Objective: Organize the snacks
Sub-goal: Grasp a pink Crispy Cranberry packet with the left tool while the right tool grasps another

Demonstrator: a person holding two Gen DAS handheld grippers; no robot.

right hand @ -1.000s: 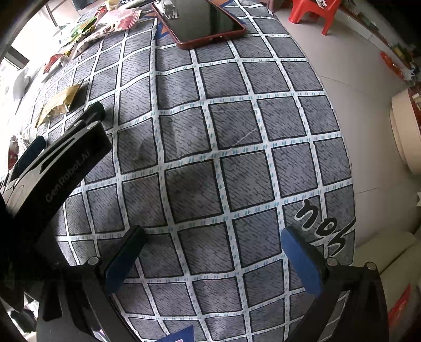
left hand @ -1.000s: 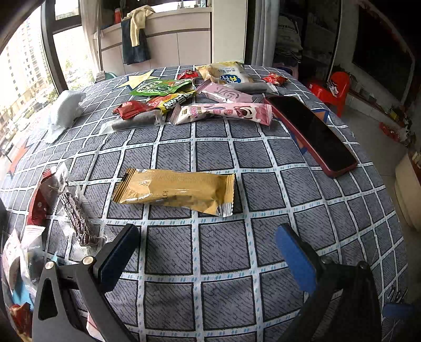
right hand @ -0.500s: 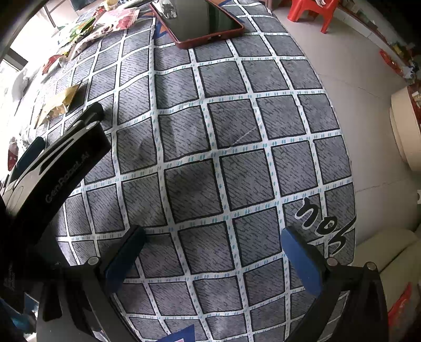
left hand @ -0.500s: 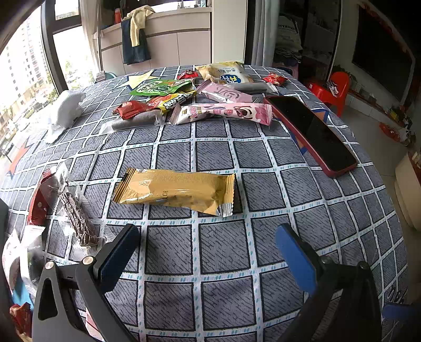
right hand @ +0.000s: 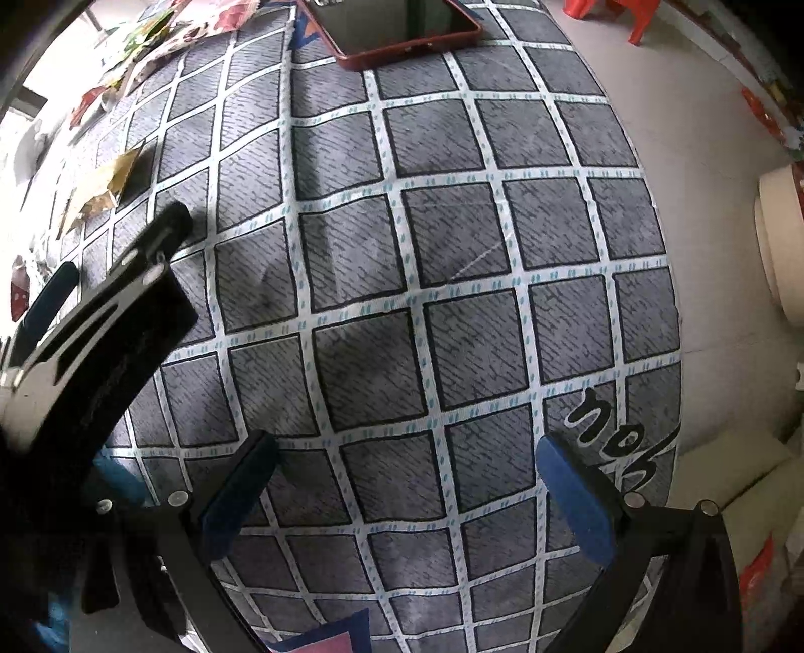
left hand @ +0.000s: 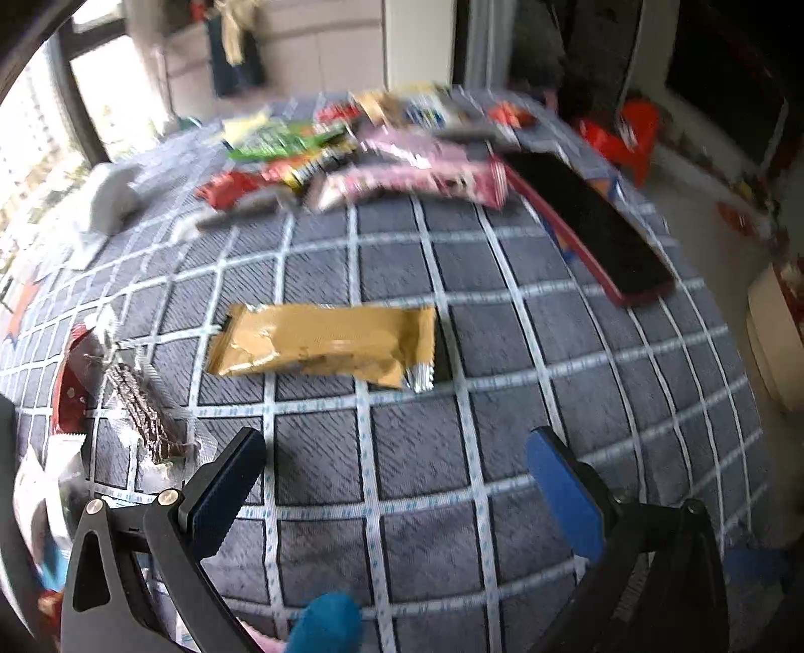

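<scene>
A gold snack packet [left hand: 326, 344] lies flat on the checked tablecloth [left hand: 417, 452], just ahead of my left gripper [left hand: 397, 452], which is open and empty above the cloth. A long pink packet [left hand: 412, 183] and a heap of mixed snacks [left hand: 311, 145] lie at the far side. A red tray [left hand: 598, 236] with a dark inside sits at the right; it also shows in the right wrist view [right hand: 402, 30]. My right gripper [right hand: 407, 467] is open and empty over bare cloth. The left gripper's body [right hand: 100, 326] shows at its left.
A clear wrapper with a dark bar [left hand: 140, 407] and a red packet [left hand: 70, 387] lie at the left edge. A white cloth [left hand: 110, 201] sits at the far left. The table's right edge drops to the floor [right hand: 703, 150], with a red stool [left hand: 623, 135] beyond.
My left gripper has started to move, tilting and edging forward toward the gold packet; its view is now blurred. My right gripper has barely moved. Both stay open.
</scene>
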